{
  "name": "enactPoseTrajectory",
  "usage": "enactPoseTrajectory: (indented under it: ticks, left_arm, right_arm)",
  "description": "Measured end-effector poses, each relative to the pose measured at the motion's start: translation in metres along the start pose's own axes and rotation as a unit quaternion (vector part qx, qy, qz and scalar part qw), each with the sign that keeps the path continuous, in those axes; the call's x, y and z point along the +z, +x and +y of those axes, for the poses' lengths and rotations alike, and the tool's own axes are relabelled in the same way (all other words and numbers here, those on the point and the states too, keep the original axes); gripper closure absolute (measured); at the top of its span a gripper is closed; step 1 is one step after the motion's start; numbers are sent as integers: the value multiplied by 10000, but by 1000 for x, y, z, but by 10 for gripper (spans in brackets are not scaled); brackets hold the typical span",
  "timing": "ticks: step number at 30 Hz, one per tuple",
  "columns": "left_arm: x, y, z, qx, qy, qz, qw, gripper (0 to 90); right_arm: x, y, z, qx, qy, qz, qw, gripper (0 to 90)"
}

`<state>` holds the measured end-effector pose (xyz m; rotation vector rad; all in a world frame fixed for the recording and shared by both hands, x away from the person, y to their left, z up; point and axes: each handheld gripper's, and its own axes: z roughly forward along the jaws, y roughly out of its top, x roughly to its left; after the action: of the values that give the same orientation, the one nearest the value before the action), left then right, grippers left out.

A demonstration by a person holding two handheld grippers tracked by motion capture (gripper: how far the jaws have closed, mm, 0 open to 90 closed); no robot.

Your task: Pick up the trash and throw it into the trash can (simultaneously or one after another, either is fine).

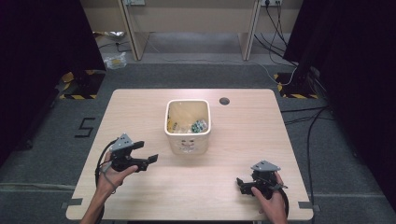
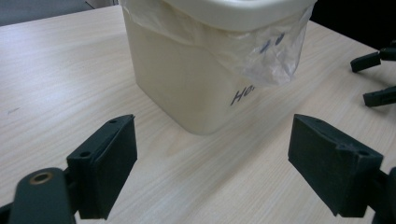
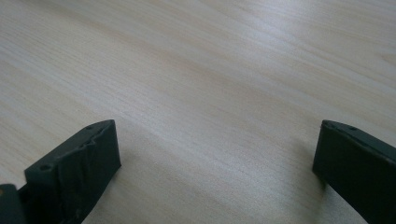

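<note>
Lined bin [image 1: 187, 125] stands mid worktop [image 1: 140, 112]. Left hand-held gripper [image 1: 148, 152] released, jaws wide, near the bin's front-left corner, not touching. Right hand-held gripper [image 1: 240, 183] also released, well apart from bin, front-right of it.

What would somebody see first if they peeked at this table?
Probably the cream bin lined with a clear plastic bag, standing mid-table with scraps inside. Next, the open left claw pointing at it from the near left, and the open right claw low over bare wood at the near right.
</note>
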<state>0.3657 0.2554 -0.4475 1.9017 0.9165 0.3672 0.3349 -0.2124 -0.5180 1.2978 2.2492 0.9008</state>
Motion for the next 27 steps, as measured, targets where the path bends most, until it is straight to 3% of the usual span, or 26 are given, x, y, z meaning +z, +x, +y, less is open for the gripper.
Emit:
enactPoseTrajectory:
  ticks: [14,27]
  left_arm:
    - [12,-8,-26,110,236,-79,9996,153]
    - [18,-10,-41,31,363,-139,9992,152]
  right_arm:
    - [0,0,0,0,1,0,10000,8]
    - [0,0,0,0,-6,-2,10000,8]
